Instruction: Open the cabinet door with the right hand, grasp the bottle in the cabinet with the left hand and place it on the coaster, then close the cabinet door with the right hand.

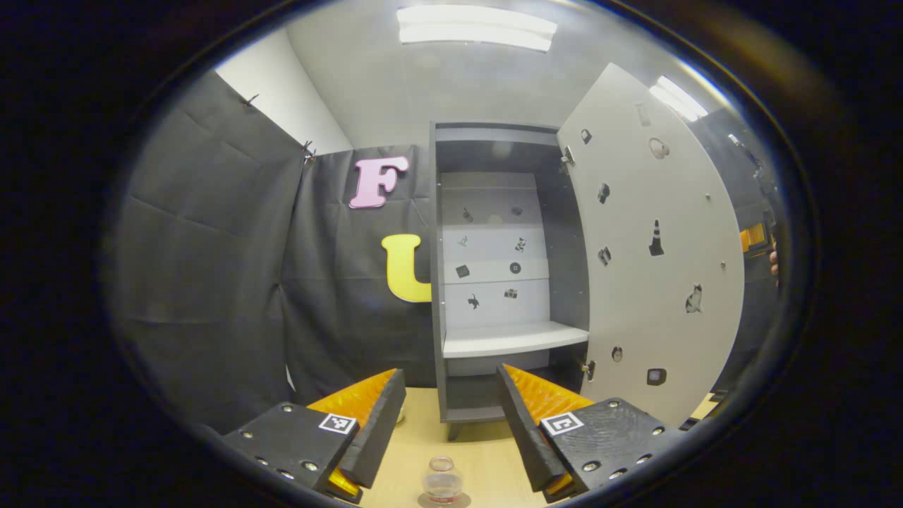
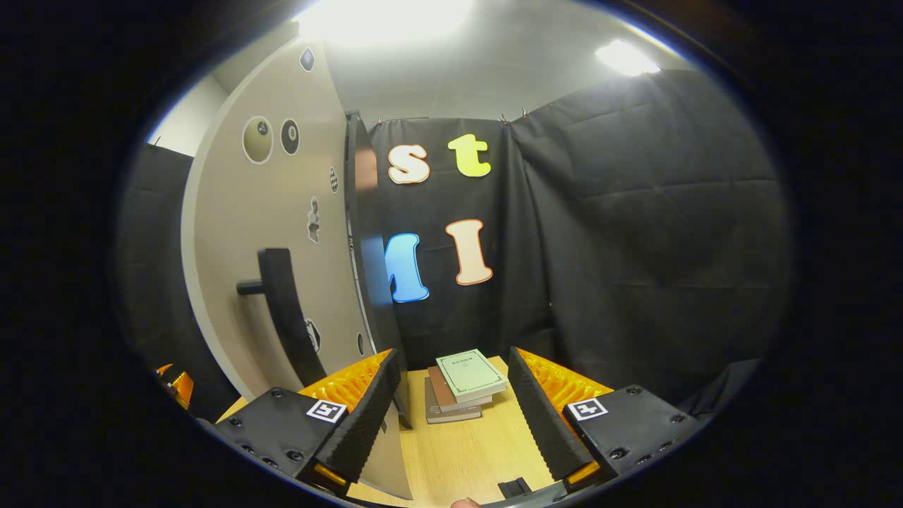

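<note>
While we look along the left gripper, its two fingers are spread wide apart with nothing between them, so it's holding nothing at all. Right below that gap, at the very bottom edge of the left gripper view, sits the bottle: small, clear, upright, and it's standing on the round coaster on the wooden table. Only a sliver of the coaster peeks out under it.

Further back on the table we've got the cabinet, tall and dark grey, with a pale shelf low down and a pale back wall dotted with little stickers. We can't spot anything on that shelf. The cabinet door is swung wide open to the right, its inner face covered in more small stickers, hinges on the cabinet side.

Over in the right gripper view, the right gripper is gaping wide as well and gripping nothing. The door's outer face is just to its left, with the dark bar handle sticking out, clear of the fingers. The door's bottom corner sits just beside the left finger; touching or not, we can't tell. Straight ahead through the gap there's a little stack of books on the table, green one on top, and behind that the black cloth wall.
</note>
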A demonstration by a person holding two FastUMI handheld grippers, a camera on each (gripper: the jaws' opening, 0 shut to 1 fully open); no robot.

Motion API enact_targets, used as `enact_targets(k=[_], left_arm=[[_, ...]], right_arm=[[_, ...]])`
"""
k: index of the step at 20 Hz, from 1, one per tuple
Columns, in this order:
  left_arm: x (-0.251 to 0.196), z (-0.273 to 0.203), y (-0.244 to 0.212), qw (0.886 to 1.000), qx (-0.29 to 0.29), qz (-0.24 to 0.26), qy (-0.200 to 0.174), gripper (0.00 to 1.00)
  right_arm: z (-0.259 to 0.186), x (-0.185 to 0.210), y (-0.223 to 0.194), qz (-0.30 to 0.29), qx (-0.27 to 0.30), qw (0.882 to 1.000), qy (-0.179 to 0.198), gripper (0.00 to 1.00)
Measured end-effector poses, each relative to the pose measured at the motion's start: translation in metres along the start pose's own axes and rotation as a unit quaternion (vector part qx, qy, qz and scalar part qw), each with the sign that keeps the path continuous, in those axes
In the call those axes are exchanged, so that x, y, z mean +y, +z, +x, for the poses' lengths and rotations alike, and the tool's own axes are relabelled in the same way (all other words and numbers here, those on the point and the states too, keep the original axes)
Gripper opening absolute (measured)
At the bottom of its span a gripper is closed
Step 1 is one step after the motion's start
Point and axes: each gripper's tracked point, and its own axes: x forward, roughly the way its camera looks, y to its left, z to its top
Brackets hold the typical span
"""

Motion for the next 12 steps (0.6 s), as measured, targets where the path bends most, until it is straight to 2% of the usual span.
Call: enact_targets(k=[1,4,5,6,7,8,11,12], left_arm=[[0.000,0.003,0.002,1.000,0.004,0.001,-0.006,0.80],[0.008,0.009,0.012,1.000,-0.005,-0.001,-0.016,0.77],[0.011,0.011,0.012,1.000,-0.006,-0.003,-0.018,0.80],[0.015,0.010,0.011,1.000,-0.007,-0.003,-0.020,0.82],[0.020,0.010,0.012,1.000,-0.010,-0.004,-0.020,0.82],[0.026,0.009,0.013,1.000,-0.013,-0.005,-0.019,0.77],[0.041,0.011,0.010,1.000,-0.015,-0.015,-0.017,0.80],[0.046,0.012,0.007,1.000,-0.013,-0.018,-0.016,0.77]], right_arm=[[-0.004,0.004,0.003,-0.003,-0.001,1.000,0.000,0.98],[-0.013,0.017,0.012,-0.017,-0.013,1.000,-0.002,0.98],[-0.016,0.018,0.014,-0.026,-0.015,0.999,-0.014,0.92],[-0.016,0.017,0.014,-0.038,-0.019,0.999,-0.024,0.97],[-0.017,0.018,0.016,-0.046,-0.021,0.998,-0.031,0.97],[-0.017,0.020,0.015,-0.054,-0.021,0.998,-0.039,0.92],[-0.022,0.029,0.014,-0.064,-0.019,0.997,-0.048,0.92],[-0.023,0.031,0.013,-0.063,-0.018,0.997,-0.051,0.88]])
